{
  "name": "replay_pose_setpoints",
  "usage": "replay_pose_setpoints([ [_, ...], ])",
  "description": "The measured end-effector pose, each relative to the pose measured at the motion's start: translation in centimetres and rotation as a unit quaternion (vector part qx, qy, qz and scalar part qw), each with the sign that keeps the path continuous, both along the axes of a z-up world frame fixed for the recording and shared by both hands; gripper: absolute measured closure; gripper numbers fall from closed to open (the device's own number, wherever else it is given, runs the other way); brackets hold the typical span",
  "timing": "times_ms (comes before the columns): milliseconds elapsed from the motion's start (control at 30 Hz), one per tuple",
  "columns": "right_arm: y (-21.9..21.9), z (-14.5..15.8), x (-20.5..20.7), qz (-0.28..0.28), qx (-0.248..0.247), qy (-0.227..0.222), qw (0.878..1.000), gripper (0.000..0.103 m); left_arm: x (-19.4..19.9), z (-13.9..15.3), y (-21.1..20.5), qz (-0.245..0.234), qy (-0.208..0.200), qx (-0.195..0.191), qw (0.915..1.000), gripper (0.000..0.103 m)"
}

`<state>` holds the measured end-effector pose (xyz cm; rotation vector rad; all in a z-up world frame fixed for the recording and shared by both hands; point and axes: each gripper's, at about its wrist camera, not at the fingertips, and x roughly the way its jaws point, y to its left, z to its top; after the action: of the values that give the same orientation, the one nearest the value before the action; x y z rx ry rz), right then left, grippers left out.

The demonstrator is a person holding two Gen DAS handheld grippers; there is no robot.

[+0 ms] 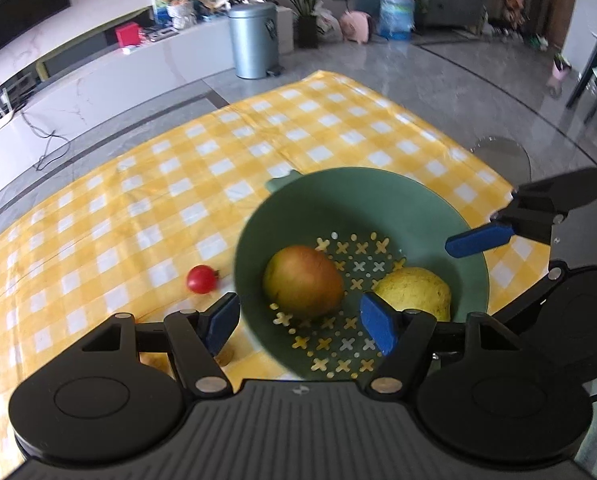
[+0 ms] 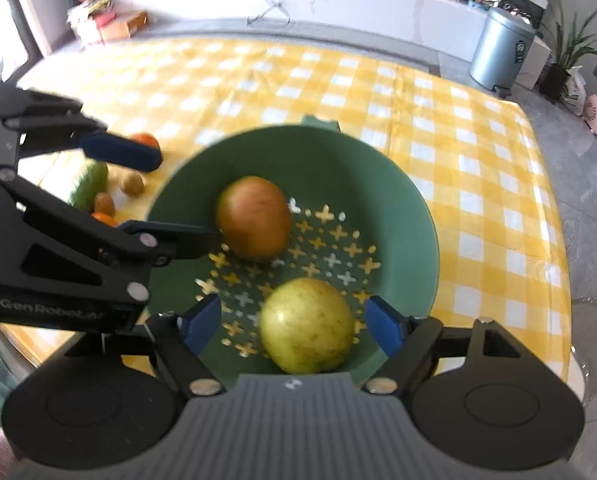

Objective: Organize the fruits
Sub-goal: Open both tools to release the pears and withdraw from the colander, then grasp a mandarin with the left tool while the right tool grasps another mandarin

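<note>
Left wrist view: left gripper (image 1: 304, 322) open at lower centre, blue pads (image 1: 378, 322) straddling the colander's (image 1: 362, 196) near rim, gripping nothing. Red-green apple (image 1: 303, 275) at centre inside, pear (image 1: 416, 292) beside it at right; tomato (image 1: 201, 279) on the checked cloth (image 1: 118, 216), left of the colander. Right wrist view: right gripper (image 2: 294, 322) open too, holding nothing, pear between the pads. Kiwis (image 2: 132, 183), orange (image 2: 145, 141) and green fruit (image 2: 90, 184) at middle left.
</note>
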<state>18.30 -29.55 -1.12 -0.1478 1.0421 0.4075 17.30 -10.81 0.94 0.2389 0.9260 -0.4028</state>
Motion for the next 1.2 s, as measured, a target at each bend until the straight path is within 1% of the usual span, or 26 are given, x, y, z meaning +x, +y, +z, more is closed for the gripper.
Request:
replay_pose_setpoints([
  [267, 1.3, 1.5, -2.7, -0.048, 0.076, -0.017, 0.996, 0.027, -2.6, 2.1, 3.3, 0.036, -0.019, -0.009, 0.9991, 0.022],
  [400, 2.6, 1.9, -4.6, -0.064, 0.107, -0.031, 0.992, 0.022, -4.1, 2.8, 5.0, 0.047, -0.029, -0.002, 0.9985, 0.022],
  [533, 4.2, 2.0, -6.5, -0.070, 0.136, -0.050, 0.987, 0.022, -5.5, 3.2, 6.7, 0.055, -0.033, 0.007, 0.9979, 0.022],
  [633, 5.4, 1.8, -7.9, -0.078, 0.142, -0.065, 0.985, 0.022, -6.6, 3.4, 8.1, 0.060, -0.037, 0.018, 0.9973, 0.022],
  [767, 6.6, 1.5, -9.5, -0.091, 0.154, -0.085, 0.980, 0.022, -8.0, 3.1, 10.5, 0.077, -0.040, 0.018, 0.9961, 0.022],
  [900, 7.5, 1.1, -10.7, -0.101, 0.159, -0.097, 0.977, 0.023, -8.8, 2.2, 12.7, 0.094, -0.029, 0.007, 0.9951, 0.022],
  [1000, 8.2, 0.5, -11.3, -0.109, 0.153, -0.105, 0.977, 0.027, -9.1, 1.6, 14.2, 0.110, -0.019, -0.012, 0.9936, 0.023],
  [1067, 8.6, -0.1, -11.6, -0.113, 0.157, -0.101, 0.976, 0.028, -9.3, 1.2, 14.9, 0.117, -0.014, -0.023, 0.9928, 0.024],
  [1133, 9.2, -0.7, -11.8, -0.111, 0.155, -0.099, 0.977, 0.031, -9.4, 0.9, 15.4, 0.122, -0.011, -0.030, 0.9920, 0.025],
  [1200, 10.0, -1.5, -12.0, -0.103, 0.144, -0.095, 0.980, 0.035, -9.3, 0.4, 15.6, 0.126, -0.003, -0.039, 0.9912, 0.029],
])
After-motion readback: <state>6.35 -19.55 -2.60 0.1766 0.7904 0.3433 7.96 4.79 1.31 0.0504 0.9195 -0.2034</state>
